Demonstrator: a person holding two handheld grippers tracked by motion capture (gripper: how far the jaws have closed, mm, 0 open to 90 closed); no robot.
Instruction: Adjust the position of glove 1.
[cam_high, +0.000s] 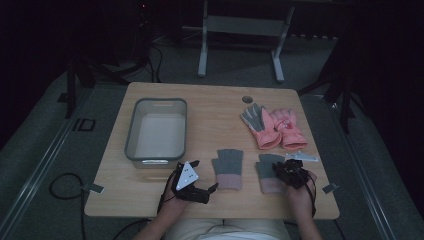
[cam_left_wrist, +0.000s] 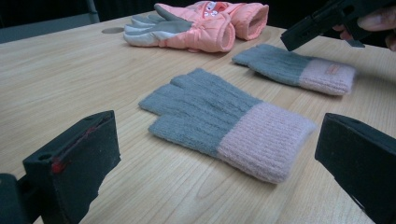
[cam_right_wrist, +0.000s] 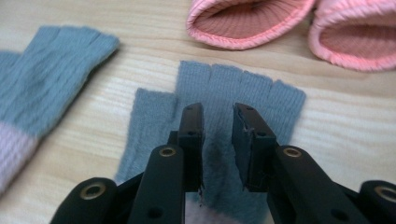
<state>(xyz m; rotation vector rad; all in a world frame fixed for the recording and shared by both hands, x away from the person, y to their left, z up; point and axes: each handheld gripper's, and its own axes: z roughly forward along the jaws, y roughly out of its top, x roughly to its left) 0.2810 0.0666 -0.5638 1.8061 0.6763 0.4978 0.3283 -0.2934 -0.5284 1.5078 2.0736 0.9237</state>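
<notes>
Two grey knit fingerless gloves with pink cuffs lie flat near the table's front. My right gripper (cam_high: 286, 167) (cam_right_wrist: 218, 109) points down over the right-hand glove (cam_high: 267, 172) (cam_right_wrist: 233, 88). Its jaws stand a narrow gap apart above the glove's palm, with nothing pressed between the pads. The other knit glove (cam_high: 229, 167) (cam_left_wrist: 224, 121) (cam_right_wrist: 51, 70) lies to its left. My left gripper (cam_high: 202, 176) (cam_left_wrist: 217, 135) hovers low beside this glove, open wide and pointing at it. The left gripper view also takes in the right gripper (cam_left_wrist: 317, 23) over the far glove (cam_left_wrist: 294, 67).
A pair of pink padded gloves (cam_high: 272, 127) (cam_left_wrist: 196, 25) (cam_right_wrist: 252, 23) lies behind the knit ones, cuffs toward me. A grey plastic bin (cam_high: 131, 134) stands at the table's left. A round hole (cam_high: 247, 99) sits near the back edge.
</notes>
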